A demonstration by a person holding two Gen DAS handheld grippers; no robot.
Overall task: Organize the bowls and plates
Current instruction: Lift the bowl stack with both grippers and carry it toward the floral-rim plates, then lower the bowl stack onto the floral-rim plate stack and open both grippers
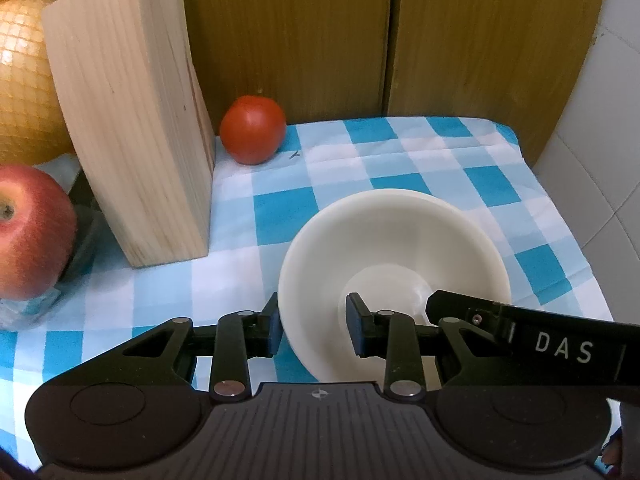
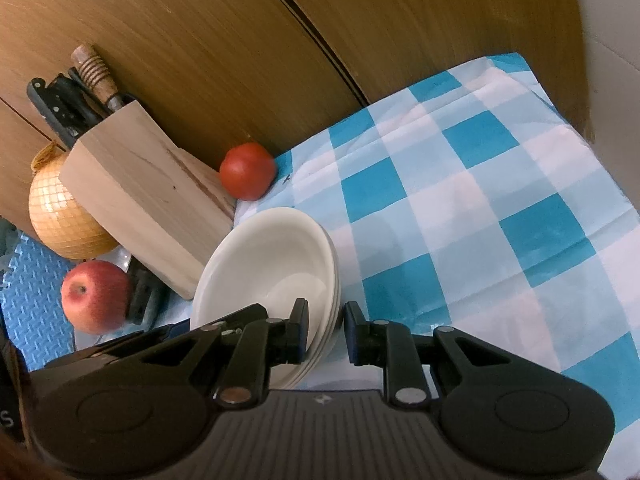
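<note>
A stack of cream bowls (image 1: pixel 394 256) stands on the blue-and-white checked cloth (image 1: pixel 460 168). My left gripper (image 1: pixel 314 328) is open, its jaws straddling the near left rim of the top bowl, one finger outside and one inside. The right gripper's finger (image 1: pixel 520 324), marked DAS, reaches in over the bowl's right rim. In the right wrist view the stack (image 2: pixel 268 276) shows as three nested bowls. My right gripper (image 2: pixel 326 334) is open around the stack's right rim, with its left finger inside and its right finger outside.
A wooden knife block (image 1: pixel 132 120) with knives (image 2: pixel 76 92) stands left of the bowls. A tomato (image 1: pixel 253 129) sits behind it by the wooden cabinet doors (image 1: pixel 360 32). An apple (image 1: pixel 28 232) and a netted pomelo (image 1: pixel 20 80) are at far left. A tiled wall (image 1: pixel 600 140) borders the right.
</note>
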